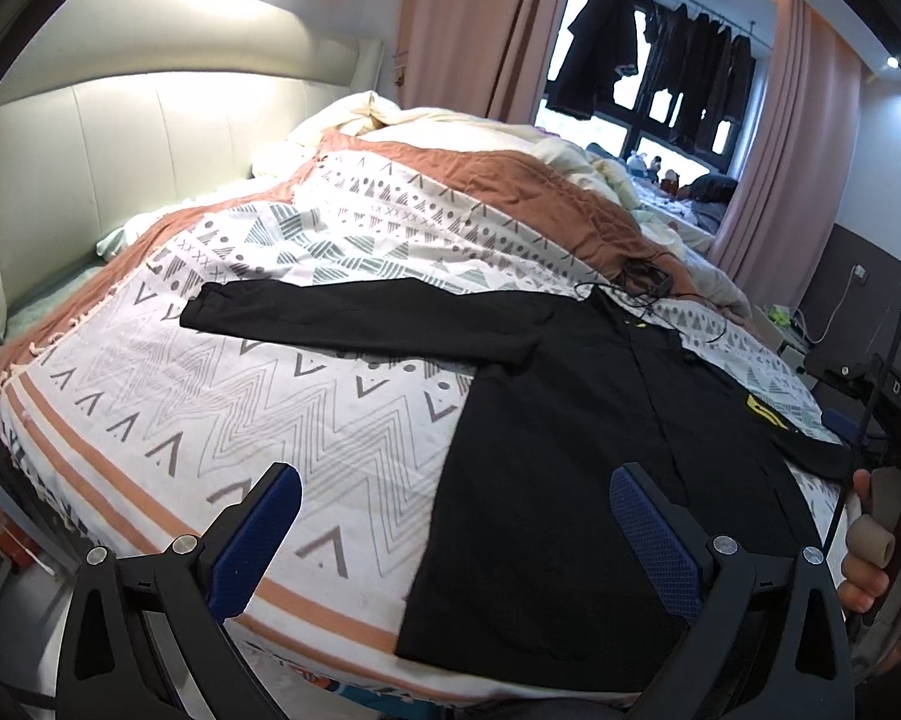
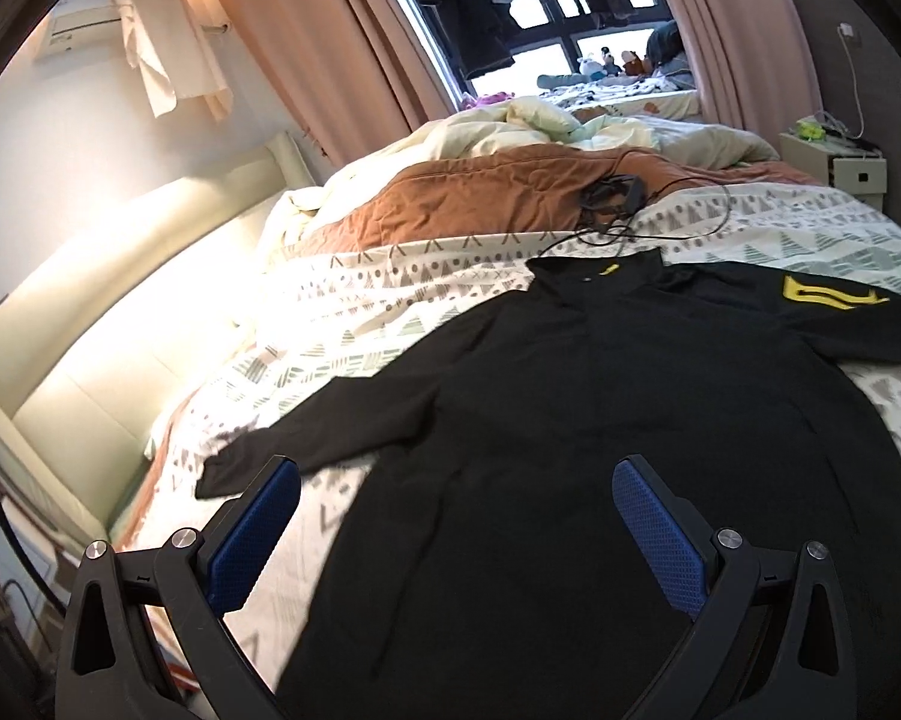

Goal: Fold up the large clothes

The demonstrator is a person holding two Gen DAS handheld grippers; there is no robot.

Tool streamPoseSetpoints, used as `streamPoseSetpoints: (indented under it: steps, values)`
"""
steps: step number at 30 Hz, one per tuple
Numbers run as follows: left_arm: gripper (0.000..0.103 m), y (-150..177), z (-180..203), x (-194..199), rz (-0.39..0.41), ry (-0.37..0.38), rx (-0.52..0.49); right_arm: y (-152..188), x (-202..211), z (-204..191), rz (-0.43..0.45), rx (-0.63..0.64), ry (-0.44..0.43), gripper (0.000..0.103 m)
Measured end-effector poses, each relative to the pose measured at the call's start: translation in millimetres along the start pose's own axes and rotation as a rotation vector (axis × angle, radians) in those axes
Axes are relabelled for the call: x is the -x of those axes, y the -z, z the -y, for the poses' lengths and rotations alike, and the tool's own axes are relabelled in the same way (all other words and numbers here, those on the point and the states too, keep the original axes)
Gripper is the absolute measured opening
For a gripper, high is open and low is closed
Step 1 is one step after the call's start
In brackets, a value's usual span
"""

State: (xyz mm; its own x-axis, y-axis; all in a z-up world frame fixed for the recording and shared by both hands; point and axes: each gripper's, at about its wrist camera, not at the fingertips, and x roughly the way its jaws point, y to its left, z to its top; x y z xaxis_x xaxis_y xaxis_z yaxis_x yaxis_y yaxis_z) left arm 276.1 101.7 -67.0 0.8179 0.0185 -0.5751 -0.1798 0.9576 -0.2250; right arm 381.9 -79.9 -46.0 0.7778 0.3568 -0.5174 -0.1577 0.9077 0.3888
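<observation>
**Black shirt flat on bed, both grippers spread and empty**

Left wrist view: we see the left gripper (image 1: 455, 516) with its blue-padded fingers (image 1: 258, 540) spread wide, nothing between them. It hangs above the near edge of the bed. The large black long-sleeved shirt (image 1: 576, 420) lies flat on the white geometric-patterned bedspread with orange stripes (image 1: 210, 408), collar away from us, one sleeve stretched straight out to the left. A yellow patch (image 1: 762, 409) shows on the other sleeve at right. We also see the right gripper's handle (image 1: 894, 438) at the right edge, held by a hand (image 1: 870, 540).

Right wrist view: the right gripper (image 2: 456, 516) is also wide apart, empty, over the shirt's lower body. The shirt (image 2: 570, 450) fills the middle; the yellow patch (image 2: 828, 295) sits top right. A black cable bundle (image 2: 615, 195) lies just beyond the collar on the rust-brown quilt (image 2: 480, 192).
</observation>
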Motion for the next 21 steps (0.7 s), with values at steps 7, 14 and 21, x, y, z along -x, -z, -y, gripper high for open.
streamPoseSetpoints:
  steps: [7, 14, 21]
  values:
    - [0.103, -27, -23, -33, -0.022, -0.059, -0.004, -7, -61, -9, -0.04, -0.004, -0.017, 0.103]
    - [0.099, -46, -56, -77, -0.069, -0.106, 0.061, -21, -121, -15, -0.106, -0.027, -0.047, 0.078]
    - [0.088, -72, -96, -126, -0.143, -0.134, 0.151, -51, -171, -21, -0.124, -0.058, -0.073, 0.069]
